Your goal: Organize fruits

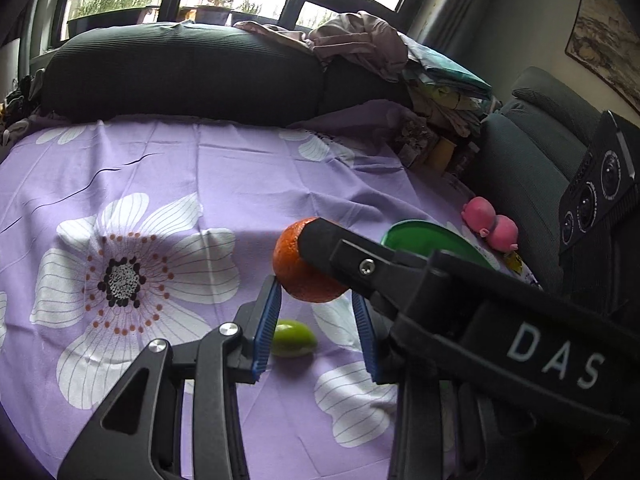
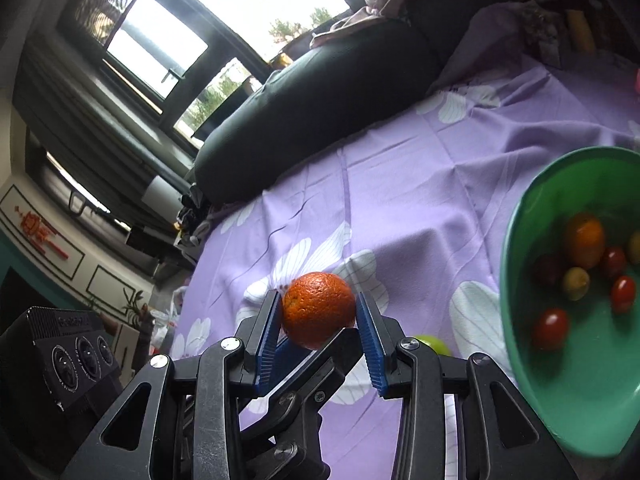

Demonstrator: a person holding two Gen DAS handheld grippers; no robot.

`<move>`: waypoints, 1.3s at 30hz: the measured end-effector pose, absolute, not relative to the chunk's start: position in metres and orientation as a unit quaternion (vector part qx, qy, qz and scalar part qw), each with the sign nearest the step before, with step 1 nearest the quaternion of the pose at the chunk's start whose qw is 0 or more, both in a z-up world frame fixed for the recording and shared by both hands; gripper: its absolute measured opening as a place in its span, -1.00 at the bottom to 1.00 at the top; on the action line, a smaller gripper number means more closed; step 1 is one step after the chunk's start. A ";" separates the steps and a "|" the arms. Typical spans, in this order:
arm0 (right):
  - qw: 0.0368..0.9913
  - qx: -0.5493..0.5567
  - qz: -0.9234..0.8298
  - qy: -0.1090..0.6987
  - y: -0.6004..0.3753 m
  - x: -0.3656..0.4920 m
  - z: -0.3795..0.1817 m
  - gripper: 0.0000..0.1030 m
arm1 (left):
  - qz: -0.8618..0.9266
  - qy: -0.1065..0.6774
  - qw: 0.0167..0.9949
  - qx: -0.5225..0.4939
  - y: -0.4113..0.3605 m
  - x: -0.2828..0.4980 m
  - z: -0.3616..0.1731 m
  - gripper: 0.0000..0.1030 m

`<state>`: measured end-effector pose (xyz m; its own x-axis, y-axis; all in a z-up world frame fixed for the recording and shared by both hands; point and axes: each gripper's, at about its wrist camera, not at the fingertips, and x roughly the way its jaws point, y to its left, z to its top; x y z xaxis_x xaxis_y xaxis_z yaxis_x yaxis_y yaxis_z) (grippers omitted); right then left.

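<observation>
Nearest the lens in the left wrist view, the black linkage of the left gripper is filling the lower frame. Its blue pads are pinching the lower half of the orange at their very tips, as far as the picture shows. The right gripper is reaching in from the jaws' right, one finger lying across the top of the same fruit. A green fruit is lying on the purple flowered cloth below and between the left jaws, apart from them. The green bowl is sitting beyond the jaws to the right, mostly hidden behind the right gripper's arm. A pink toy is lying just past it. In the right wrist view the right jaws are clenching the orange between both pads, clear of the cloth. One finger of the left gripper is pushing up under it between them. The bowl is standing to the jaws' right, cut off by the frame edge and holding small red, yellow and orange fruits, all blurred. The step in hand looks like carrying the orange to the bowl. The next move probably calls for one gripper letting go, then a swing right over the rim. The green fruit is half hidden behind the right jaw, and its kind is hard to tell.
</observation>
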<state>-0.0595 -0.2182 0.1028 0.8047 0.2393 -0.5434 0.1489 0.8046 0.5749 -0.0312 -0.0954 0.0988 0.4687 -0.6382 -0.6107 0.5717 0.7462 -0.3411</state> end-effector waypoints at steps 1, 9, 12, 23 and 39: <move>0.901 0.309 0.013 0.304 -0.223 -0.064 0.107 -0.20 | -0.365 0.369 0.853 -0.044 -0.102 -0.034 0.102 -0.32; 0.912 0.308 -0.077 0.259 -0.265 -0.111 0.122 -0.19 | -0.448 0.349 0.822 -0.031 -0.154 -0.057 0.107 -0.32; 0.909 0.311 -0.108 0.255 -0.277 -0.123 0.120 -0.19 | -0.473 0.355 0.806 -0.026 -0.171 -0.063 0.104 -0.31; 0.888 0.306 -0.183 0.292 -0.302 -0.139 0.104 -0.19 | -0.509 0.397 0.764 -0.022 -0.206 -0.071 0.081 -0.31; 0.876 0.301 -0.203 0.317 -0.308 -0.143 0.096 -0.19 | -0.517 0.419 0.746 -0.019 -0.215 -0.073 0.070 -0.31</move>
